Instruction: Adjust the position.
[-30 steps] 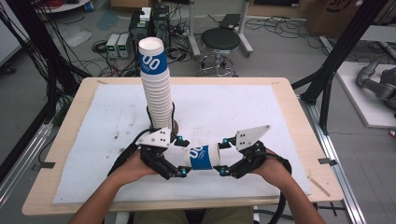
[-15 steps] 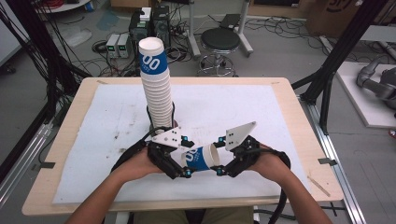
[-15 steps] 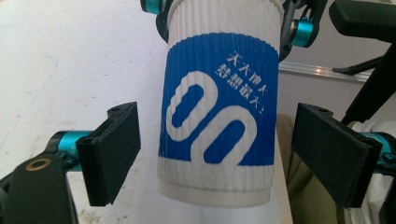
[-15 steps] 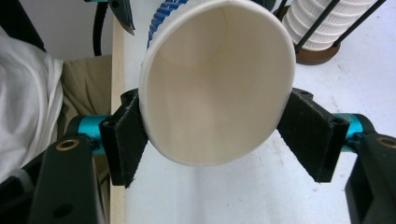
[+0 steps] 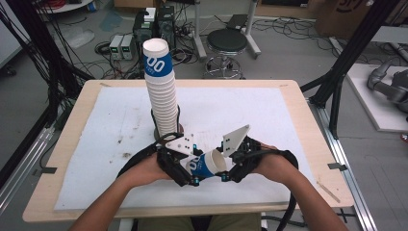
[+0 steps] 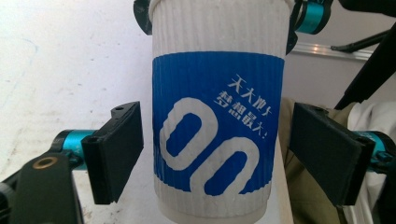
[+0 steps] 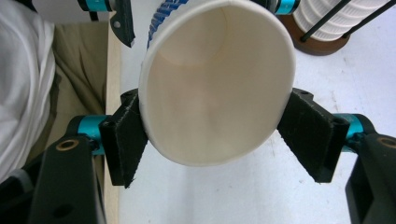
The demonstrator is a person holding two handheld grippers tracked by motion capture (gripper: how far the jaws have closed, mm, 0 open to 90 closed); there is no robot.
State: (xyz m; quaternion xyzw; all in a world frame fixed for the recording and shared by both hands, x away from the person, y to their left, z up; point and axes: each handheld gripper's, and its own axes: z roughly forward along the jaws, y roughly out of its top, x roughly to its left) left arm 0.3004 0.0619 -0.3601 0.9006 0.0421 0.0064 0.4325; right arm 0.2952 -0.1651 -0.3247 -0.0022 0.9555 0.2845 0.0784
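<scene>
A white paper cup with a blue band (image 5: 207,164) lies on its side above the front of the mat, its mouth toward the right. My right gripper (image 5: 226,166) is shut on the cup's rim (image 7: 215,88), with both pads of the right gripper (image 7: 215,135) against it. My left gripper (image 5: 190,168) straddles the cup's lower body (image 6: 217,116). The left gripper's (image 6: 215,154) jaws have just been closing, and a thin gap remains on each side of the cup. A tall stack of the same cups (image 5: 161,91) stands upright just behind the hands.
The stack sits in a brown round base with black rods (image 7: 317,44). A white mat (image 5: 269,120) covers the wooden table (image 5: 308,144). The table's front edge and the person's lap lie close below the grippers. A stool (image 5: 226,43) and black frame posts stand beyond the table.
The left jaws have narrowed around the cup. The right gripper has lifted a little with the cup, and the cup's mouth now tips up toward the right.
</scene>
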